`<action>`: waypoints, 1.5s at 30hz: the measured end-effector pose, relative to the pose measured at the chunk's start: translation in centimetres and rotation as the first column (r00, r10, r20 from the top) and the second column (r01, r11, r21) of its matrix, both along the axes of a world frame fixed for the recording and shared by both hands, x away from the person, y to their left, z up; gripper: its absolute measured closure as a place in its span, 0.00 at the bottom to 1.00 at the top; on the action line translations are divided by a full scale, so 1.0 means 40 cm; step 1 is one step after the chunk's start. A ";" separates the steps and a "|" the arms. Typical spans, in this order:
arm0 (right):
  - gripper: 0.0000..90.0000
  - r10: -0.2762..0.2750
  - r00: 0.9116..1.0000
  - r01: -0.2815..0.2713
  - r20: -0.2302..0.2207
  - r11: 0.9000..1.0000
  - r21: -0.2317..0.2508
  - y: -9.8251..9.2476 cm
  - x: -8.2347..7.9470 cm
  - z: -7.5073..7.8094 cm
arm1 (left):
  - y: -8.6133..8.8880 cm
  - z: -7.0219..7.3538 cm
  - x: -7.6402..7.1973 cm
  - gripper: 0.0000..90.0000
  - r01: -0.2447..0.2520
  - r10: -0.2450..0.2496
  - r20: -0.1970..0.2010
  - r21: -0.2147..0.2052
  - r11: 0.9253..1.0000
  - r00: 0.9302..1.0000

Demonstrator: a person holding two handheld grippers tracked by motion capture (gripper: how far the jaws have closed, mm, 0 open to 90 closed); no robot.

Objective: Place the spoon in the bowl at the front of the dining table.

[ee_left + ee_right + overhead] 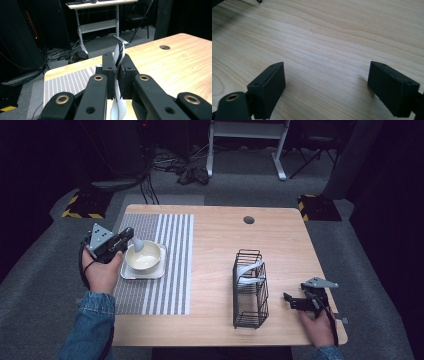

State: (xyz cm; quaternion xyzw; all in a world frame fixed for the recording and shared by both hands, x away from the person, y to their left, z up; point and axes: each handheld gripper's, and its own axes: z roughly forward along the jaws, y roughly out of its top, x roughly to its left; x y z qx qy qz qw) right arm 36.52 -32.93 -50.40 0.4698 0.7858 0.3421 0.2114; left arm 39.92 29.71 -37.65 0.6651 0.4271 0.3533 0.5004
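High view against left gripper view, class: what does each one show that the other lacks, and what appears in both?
High view alone: the bowl on its square tray, the wire rack, and the right gripper with open jaws resting near the table edge. Left gripper view alone: a close look at the jaws pressed on the spoon. Both: the left gripper, the striped mat, the wooden table and its round hole.

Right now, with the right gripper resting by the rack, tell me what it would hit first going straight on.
Likely the wire rack: the open right gripper points left along the table toward its lower side. Nothing lies between, though exact aim is uncertain.
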 end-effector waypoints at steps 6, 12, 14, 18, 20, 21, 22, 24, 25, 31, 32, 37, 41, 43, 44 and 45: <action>0.16 0.000 1.000 0.000 0.000 1.000 0.000 0.000 0.000 0.000 | 0.011 -0.030 0.016 0.94 -0.019 0.019 -0.017 0.013 1.000 1.000; 0.16 0.000 1.000 0.000 0.000 1.000 0.000 0.000 0.000 0.000 | 0.010 -0.066 0.030 0.94 -0.024 0.026 -0.041 0.042 0.999 0.999; 0.16 0.000 1.000 0.000 0.000 1.000 0.000 0.000 0.000 0.000 | 0.010 -0.076 0.032 0.94 -0.023 0.026 -0.049 0.052 0.998 0.998; 0.16 -0.001 1.000 0.001 0.000 1.000 -0.001 0.000 0.000 0.000 | 0.005 -0.095 0.035 0.94 -0.017 0.021 -0.065 0.056 0.998 0.998; 0.16 0.000 1.000 0.000 0.000 1.000 -0.001 0.000 0.000 0.000 | 0.001 -0.107 0.037 0.94 -0.016 0.020 -0.070 0.053 0.998 0.997; 0.16 0.000 1.000 0.000 0.001 1.000 -0.001 0.000 0.000 0.000 | -0.002 -0.114 0.038 0.94 -0.015 0.019 -0.076 0.048 0.999 0.997; 0.16 0.000 1.000 0.000 0.001 1.000 -0.001 0.000 0.000 0.000 | -0.005 -0.120 0.039 0.94 -0.014 0.017 -0.081 0.048 0.999 0.997; 0.16 0.000 1.000 0.000 0.000 1.000 -0.001 0.000 0.000 0.000 | -0.008 -0.129 0.040 0.94 -0.016 0.021 -0.085 0.052 0.999 0.996; 0.16 0.000 1.000 0.000 0.001 1.000 -0.001 0.000 0.000 0.000 | -0.008 -0.131 0.040 0.94 -0.018 0.023 -0.087 0.058 0.998 0.996; 0.16 0.000 1.000 0.000 0.001 1.000 -0.001 0.000 0.000 0.000 | -0.007 -0.137 0.038 0.94 -0.036 0.045 -0.086 0.102 0.994 0.995; 0.16 0.000 1.000 0.000 0.001 1.000 -0.001 0.000 0.000 0.000 | -0.007 -0.140 0.038 0.94 -0.035 0.043 -0.082 0.092 0.995 0.996; 0.16 0.000 1.000 0.000 0.001 1.000 -0.001 0.000 0.000 0.000 | -0.017 -0.143 0.037 0.94 -0.025 0.033 -0.081 0.096 0.995 0.996; 0.16 0.000 1.000 0.000 0.001 1.000 -0.001 0.000 0.000 0.000 | -0.028 -0.145 0.036 0.92 -0.015 0.024 -0.092 0.090 0.996 0.995; 0.16 0.000 1.000 0.000 0.001 1.000 -0.001 0.000 0.000 0.000 | -0.036 -0.149 0.036 0.91 -0.006 0.015 -0.102 0.089 0.996 0.995; 0.16 0.000 1.000 0.000 0.001 1.000 -0.001 0.000 0.000 0.000 | -0.042 -0.152 0.036 0.90 -0.002 0.011 -0.109 0.084 0.996 0.994; 0.16 0.000 1.000 0.000 0.001 1.000 -0.001 0.000 0.000 0.000 | -0.046 -0.154 0.037 0.88 0.001 0.008 -0.112 0.082 0.997 0.994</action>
